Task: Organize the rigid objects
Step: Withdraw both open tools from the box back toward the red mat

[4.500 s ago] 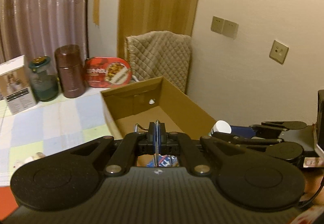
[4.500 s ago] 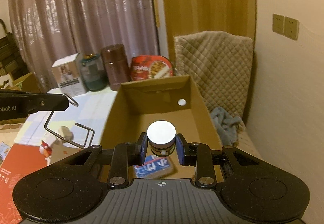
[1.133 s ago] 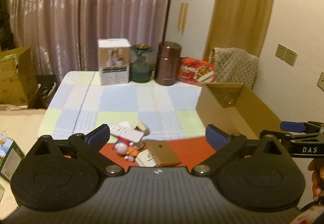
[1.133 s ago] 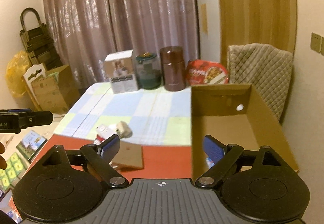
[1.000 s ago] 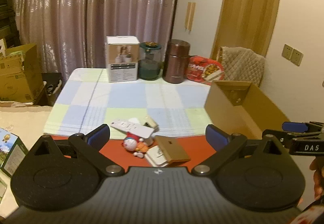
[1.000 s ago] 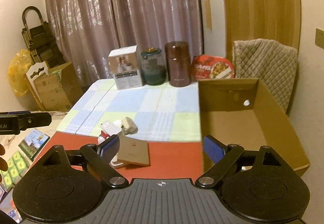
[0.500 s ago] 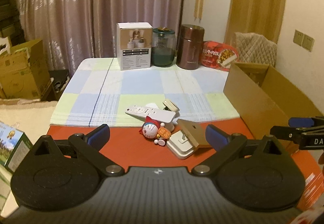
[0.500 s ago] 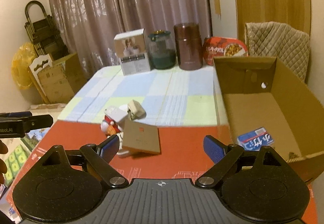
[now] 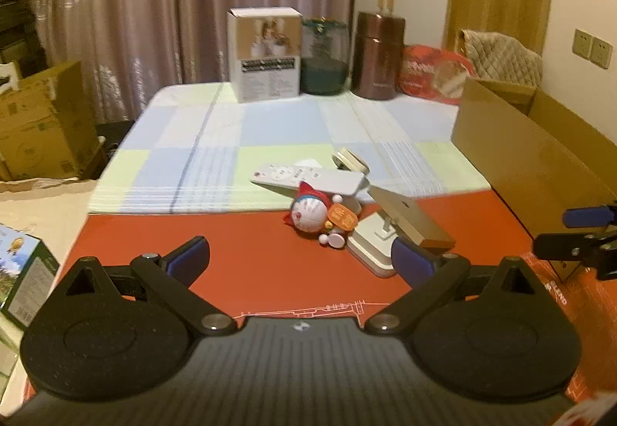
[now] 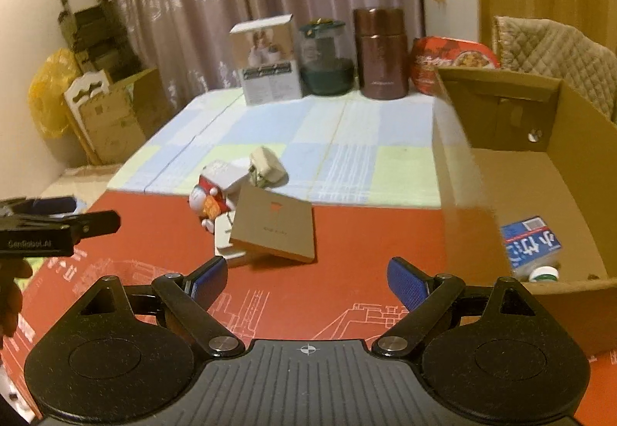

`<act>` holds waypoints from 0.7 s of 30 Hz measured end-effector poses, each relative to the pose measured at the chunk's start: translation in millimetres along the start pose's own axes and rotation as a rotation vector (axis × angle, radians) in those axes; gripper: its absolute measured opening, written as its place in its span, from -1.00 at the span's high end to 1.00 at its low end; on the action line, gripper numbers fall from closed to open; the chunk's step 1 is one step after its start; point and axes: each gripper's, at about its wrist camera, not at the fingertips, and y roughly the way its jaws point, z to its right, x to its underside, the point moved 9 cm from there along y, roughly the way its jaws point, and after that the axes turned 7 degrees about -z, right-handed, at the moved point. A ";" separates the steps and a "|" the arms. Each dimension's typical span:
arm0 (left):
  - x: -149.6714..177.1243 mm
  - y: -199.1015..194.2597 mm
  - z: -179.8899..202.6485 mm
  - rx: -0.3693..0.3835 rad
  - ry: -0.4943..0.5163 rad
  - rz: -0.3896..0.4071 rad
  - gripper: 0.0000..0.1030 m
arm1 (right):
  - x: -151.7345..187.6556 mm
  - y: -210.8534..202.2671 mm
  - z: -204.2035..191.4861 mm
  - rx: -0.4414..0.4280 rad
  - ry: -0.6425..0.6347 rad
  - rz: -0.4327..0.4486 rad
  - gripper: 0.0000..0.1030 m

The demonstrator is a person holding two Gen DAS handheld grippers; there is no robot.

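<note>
I found the left gripper with its jaws spread wide and nothing between them, held above the red mat at the near end of the bench. The right gripper was likewise spread apart and empty, over the same mat. Ahead of both lay the loose pile: a white remote resting across the top, a Doraemon toy on its side beneath it, a brown card tilted against a white charger, and a small cream plug just behind on the checked cloth. These items touched or overlapped one another; I could not tell exactly what supported the remote at its far end. To the right of the pile stood an open carton, its near wall at the mat's edge. Inside it, in the near corner, I saw a blue packet and, just below it, a white-capped bottle, mostly hidden by the carton's near wall. Along the far end of the bench stood a white box, a green jar, a brown canister and a red packet, in a row from left to right.
</note>
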 end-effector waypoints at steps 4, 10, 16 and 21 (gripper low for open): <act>-5.0 13.5 -0.5 0.034 0.011 -0.010 -0.91 | 0.2 15.6 -10.4 0.010 -0.059 -0.004 -0.69; -10.9 31.3 -10.5 0.041 0.001 -0.042 -0.91 | -0.5 41.2 -22.0 -0.053 -0.023 -0.035 -0.69; -18.0 44.6 -16.2 0.037 0.006 -0.047 -0.91 | -10.4 55.3 -37.8 -0.044 -0.078 -0.036 -0.69; -20.8 53.0 -19.0 0.051 -0.007 -0.057 -0.91 | -9.3 74.3 -36.0 -0.045 -0.072 -0.057 -0.69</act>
